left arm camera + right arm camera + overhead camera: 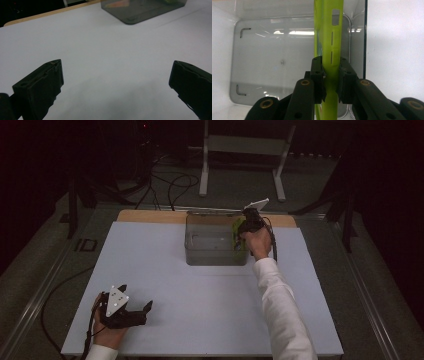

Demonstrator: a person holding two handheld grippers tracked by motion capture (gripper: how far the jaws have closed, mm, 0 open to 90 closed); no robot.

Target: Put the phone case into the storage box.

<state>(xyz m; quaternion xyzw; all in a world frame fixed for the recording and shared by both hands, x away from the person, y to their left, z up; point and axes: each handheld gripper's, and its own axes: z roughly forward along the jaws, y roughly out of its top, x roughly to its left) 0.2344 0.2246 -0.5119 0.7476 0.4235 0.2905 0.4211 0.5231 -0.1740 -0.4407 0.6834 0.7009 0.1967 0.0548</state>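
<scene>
On the counter (200, 310), well to the near left of the clear bin (215, 257), the left gripper (142, 312) rests low at the near-left corner, held in a hand (107, 332) whose white cuff shows at the bottom edge. Its fingers (41, 86) stand wide apart with nothing between them, only bare white counter; in the left gripper view the bin's dark-tinted corner (140, 12) lies far ahead at the top of the frame.

The bin itself sits toward the far middle of the counter, just before the strip of bare wood (150, 216) along the far edge. Its floor looks bare apart from what enters at its right side.

At the bin's right wall, the right gripper (243, 231) points down into the bin from above, carried by a hand (259, 242) on a white-sleeved arm (280, 305) that comes up from the near right. Its fingers (318, 75) are clamped on a lime-green phone case (329, 45), pinching it across its thin edge. The case stands on edge inside the bin, close beside the right wall, with its slots and camera cut-out facing the camera in the right gripper view. Whether the case touches the bin's floor cannot be told.
</scene>
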